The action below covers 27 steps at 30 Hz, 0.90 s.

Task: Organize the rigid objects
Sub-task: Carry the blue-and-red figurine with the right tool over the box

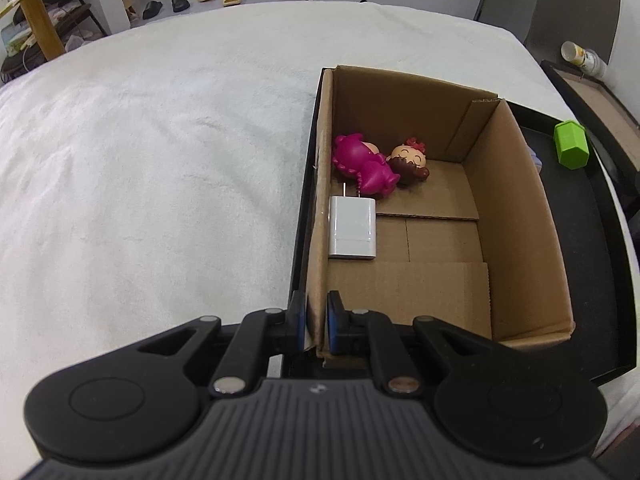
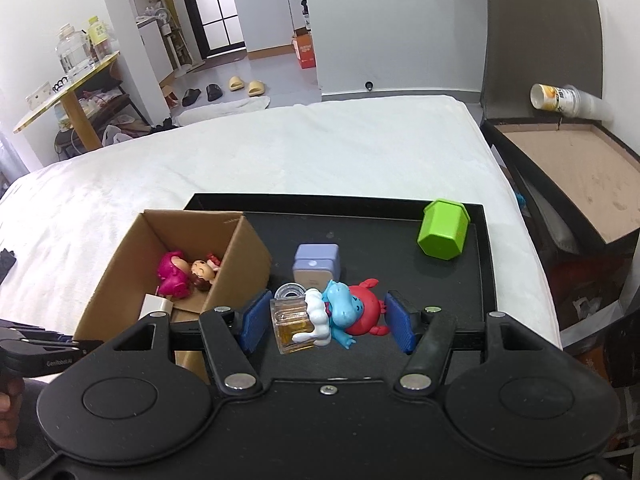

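Observation:
A cardboard box point(image 1: 516, 216) stands on a black tray point(image 1: 592, 248). Inside lie a magenta doll point(image 1: 362, 162), a brown-haired doll point(image 1: 410, 160) and a white charger point(image 1: 352, 227). My left gripper point(image 1: 316, 326) is shut on the box's near left wall. In the right wrist view the box point(image 2: 248, 252) is at left. My right gripper point(image 2: 326, 322) is open around a perfume bottle point(image 2: 290, 320), a blue and white figure point(image 2: 340, 312) and a red crab toy point(image 2: 370, 310) on the tray point(image 2: 380, 236).
A lilac box point(image 2: 316, 266) and a green hexagonal block point(image 2: 442, 234) also sit on the tray; the block shows in the left wrist view point(image 1: 571, 143). The tray rests on a white bedspread point(image 2: 280, 152). A dark bedside box point(image 2: 572, 168) stands at right.

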Each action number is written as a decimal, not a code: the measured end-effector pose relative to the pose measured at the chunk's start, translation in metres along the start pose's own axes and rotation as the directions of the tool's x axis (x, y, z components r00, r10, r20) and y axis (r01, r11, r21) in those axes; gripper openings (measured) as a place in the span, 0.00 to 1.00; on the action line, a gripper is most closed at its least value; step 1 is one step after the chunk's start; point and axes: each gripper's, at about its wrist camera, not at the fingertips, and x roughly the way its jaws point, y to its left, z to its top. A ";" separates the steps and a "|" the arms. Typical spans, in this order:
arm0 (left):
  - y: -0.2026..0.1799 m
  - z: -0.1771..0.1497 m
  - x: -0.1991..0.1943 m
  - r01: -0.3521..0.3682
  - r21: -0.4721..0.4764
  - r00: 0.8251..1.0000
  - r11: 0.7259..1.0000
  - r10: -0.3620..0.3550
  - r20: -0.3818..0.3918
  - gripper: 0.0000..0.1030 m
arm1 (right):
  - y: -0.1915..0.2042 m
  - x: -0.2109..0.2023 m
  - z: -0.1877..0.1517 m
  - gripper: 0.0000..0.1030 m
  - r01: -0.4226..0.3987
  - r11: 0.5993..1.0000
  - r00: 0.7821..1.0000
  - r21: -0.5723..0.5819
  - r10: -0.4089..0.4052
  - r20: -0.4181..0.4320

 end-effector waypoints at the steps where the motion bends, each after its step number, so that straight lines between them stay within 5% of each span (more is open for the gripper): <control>1: 0.001 0.000 -0.001 0.004 0.002 1.000 1.000 -0.004 0.002 0.09 | 0.002 0.000 0.001 0.58 -0.001 1.000 1.000 0.002 0.001 -0.002; 10: 0.005 -0.002 -0.006 0.040 0.005 0.999 0.999 -0.040 0.011 0.09 | 0.025 0.002 0.008 0.58 -0.013 0.999 1.000 0.038 0.014 -0.026; 27: 0.013 -0.005 -0.006 0.092 -0.037 0.996 0.995 -0.091 0.017 0.10 | 0.094 0.011 0.029 0.58 -0.125 0.990 0.992 -0.071 0.123 -0.028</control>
